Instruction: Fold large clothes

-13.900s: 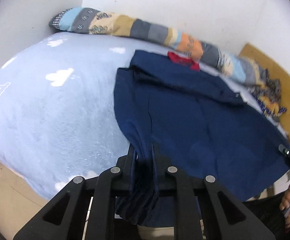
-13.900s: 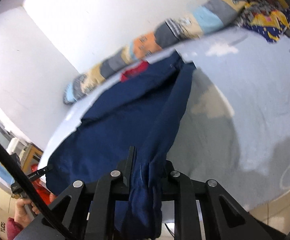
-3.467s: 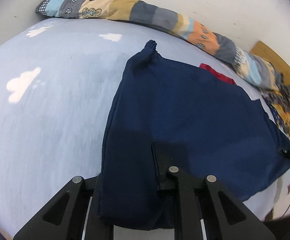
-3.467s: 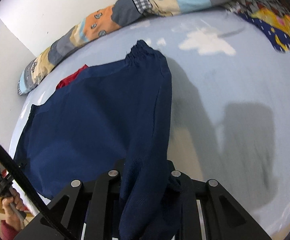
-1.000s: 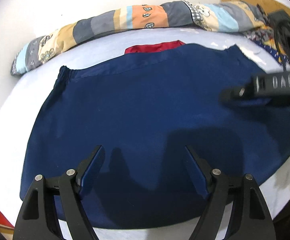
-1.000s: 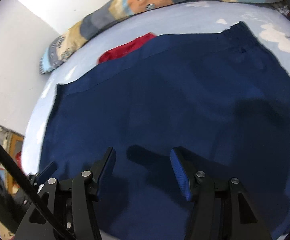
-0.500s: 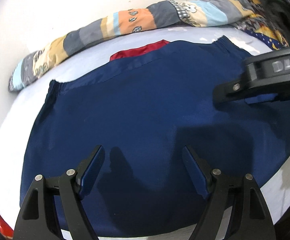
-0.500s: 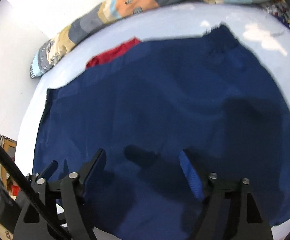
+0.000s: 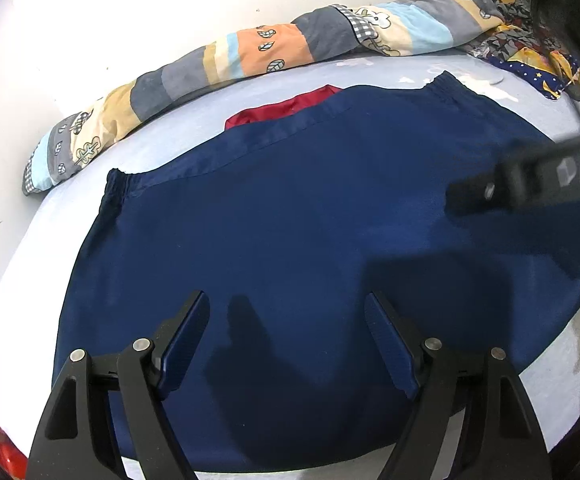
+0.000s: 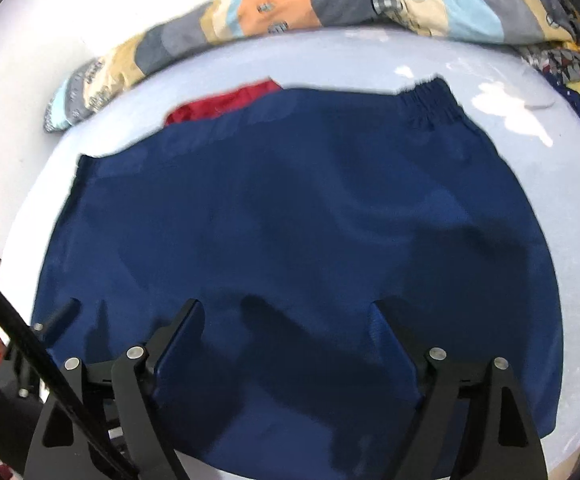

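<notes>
Navy garment [image 9: 309, 216] spread flat on bed [image 9: 30, 248], mid-frame. Left tool [image 9: 288, 312] spread wide, empty, above near hem. Right tool [image 10: 290, 316] just opened wider, gripping nothing.

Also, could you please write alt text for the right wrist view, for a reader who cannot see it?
A navy garment lies spread flat on a pale blue bed, with the open right gripper hovering empty over its near edge. A red cloth peeks out behind it, and a patchwork quilt lies along the white wall.
</notes>
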Demonstrator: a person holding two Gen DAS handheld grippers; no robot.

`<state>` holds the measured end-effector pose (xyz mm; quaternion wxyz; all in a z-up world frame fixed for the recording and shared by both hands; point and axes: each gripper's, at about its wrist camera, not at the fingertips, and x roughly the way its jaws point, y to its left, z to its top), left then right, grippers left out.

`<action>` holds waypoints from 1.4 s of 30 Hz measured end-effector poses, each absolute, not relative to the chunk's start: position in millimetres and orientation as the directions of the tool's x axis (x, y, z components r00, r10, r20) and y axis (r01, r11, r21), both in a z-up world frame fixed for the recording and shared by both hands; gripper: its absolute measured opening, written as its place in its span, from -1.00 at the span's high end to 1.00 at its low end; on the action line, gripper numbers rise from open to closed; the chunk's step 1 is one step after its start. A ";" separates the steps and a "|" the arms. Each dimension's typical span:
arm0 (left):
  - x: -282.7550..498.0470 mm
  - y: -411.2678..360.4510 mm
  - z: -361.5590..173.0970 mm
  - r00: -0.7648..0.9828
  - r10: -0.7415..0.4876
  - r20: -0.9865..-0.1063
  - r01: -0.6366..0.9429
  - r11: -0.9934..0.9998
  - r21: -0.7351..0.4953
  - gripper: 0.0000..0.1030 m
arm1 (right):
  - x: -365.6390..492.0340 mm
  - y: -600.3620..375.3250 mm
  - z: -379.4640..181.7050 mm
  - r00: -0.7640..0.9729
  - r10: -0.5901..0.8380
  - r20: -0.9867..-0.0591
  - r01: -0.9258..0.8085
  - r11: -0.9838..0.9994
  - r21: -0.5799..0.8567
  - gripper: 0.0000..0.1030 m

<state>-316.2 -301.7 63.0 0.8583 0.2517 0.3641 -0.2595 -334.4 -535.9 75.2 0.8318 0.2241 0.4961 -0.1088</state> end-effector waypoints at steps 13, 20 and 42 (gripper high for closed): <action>-316.5 -299.8 66.5 0.608 -0.269 -0.747 0.629 0.737 0.246 -0.54 | -333.4 -532.3 69.7 0.469 0.034 -0.882 0.404 0.880 0.249 -0.78; -317.3 -300.1 67.6 0.615 -0.269 -0.742 0.630 0.734 0.256 -0.54 | -335.2 -537.3 65.0 0.459 0.055 -0.887 0.418 0.867 0.271 -0.79; -269.0 -265.7 60.5 0.463 -0.300 -0.834 0.536 0.844 -0.006 -0.53 | -438.5 -628.9 104.4 0.680 0.095 -0.727 0.523 0.632 0.571 -0.79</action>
